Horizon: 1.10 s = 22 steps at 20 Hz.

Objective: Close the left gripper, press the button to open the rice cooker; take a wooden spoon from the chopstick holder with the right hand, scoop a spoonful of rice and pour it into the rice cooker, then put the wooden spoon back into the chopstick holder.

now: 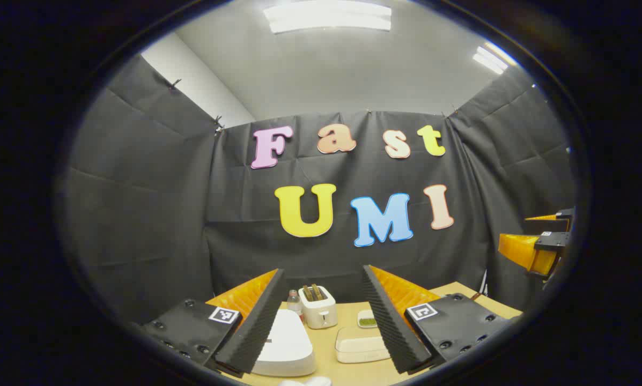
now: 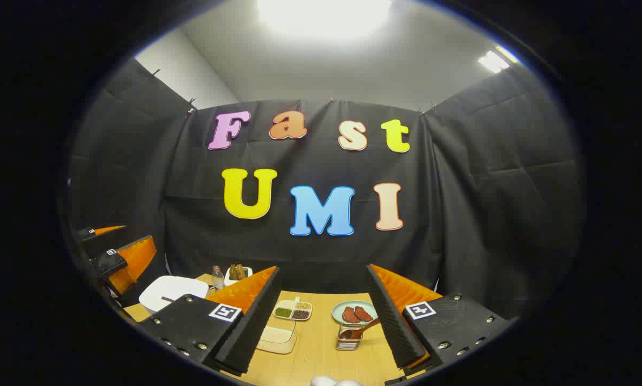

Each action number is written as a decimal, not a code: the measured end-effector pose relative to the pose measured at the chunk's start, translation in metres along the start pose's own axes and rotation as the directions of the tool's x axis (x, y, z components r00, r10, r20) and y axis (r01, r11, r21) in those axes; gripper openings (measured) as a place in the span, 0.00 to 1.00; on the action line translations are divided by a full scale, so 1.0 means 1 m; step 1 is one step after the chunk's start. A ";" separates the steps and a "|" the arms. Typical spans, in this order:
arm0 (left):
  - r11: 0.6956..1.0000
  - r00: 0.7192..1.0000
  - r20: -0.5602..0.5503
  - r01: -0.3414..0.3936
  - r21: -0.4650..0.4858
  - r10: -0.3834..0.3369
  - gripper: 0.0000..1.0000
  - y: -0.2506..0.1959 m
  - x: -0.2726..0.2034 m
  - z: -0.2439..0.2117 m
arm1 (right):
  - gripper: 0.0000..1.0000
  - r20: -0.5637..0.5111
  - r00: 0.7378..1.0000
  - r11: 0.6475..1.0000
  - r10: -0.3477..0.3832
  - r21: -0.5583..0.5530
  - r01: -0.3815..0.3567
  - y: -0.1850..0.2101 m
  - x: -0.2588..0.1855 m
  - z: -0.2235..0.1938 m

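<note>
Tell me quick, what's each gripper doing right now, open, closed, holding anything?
Left gripper: open, holding nothing, raised above the rice cooker.
Right gripper: open, holding nothing; the wooden spoon sits in its holder.

In both views we look from above the near edge of the table [image 1: 347, 327] toward the back wall, tilted up to the ceiling. The left gripper view sits further left, over the rice cooker [image 1: 286, 346]; both share the toaster [image 2: 238, 272] and wall.

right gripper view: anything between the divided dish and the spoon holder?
Bare tabletop separates the divided dish from the spoon holder; the plate sits behind the holder.
</note>
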<state>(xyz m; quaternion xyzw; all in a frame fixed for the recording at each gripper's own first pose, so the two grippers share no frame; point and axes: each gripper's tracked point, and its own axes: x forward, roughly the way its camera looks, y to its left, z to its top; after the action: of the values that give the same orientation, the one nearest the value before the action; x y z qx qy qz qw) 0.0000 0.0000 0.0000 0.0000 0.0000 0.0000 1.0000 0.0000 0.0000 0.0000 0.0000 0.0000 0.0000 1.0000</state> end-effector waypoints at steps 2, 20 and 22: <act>1.000 1.000 0.000 -0.006 -0.005 0.006 1.00 0.005 0.000 0.001 | 0.95 0.001 1.000 1.000 0.001 -0.004 -0.001 0.003 0.000 0.002; 1.000 0.998 -0.055 -0.005 0.003 0.005 1.00 0.011 0.024 -0.019 | 0.95 -0.016 1.000 1.000 -0.006 -0.021 0.006 0.008 0.009 -0.002; 0.999 0.994 -0.098 -0.046 -0.005 0.045 0.54 0.024 0.030 -0.032 | 0.95 -0.016 1.000 1.000 -0.004 -0.023 0.004 0.010 0.010 -0.001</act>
<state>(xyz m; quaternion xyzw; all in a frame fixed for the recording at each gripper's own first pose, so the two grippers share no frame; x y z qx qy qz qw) 0.0298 0.0237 -0.0320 -0.0035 0.0491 0.0226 0.9985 0.0103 0.0099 -0.0012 -0.0117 0.0080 -0.0021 0.9999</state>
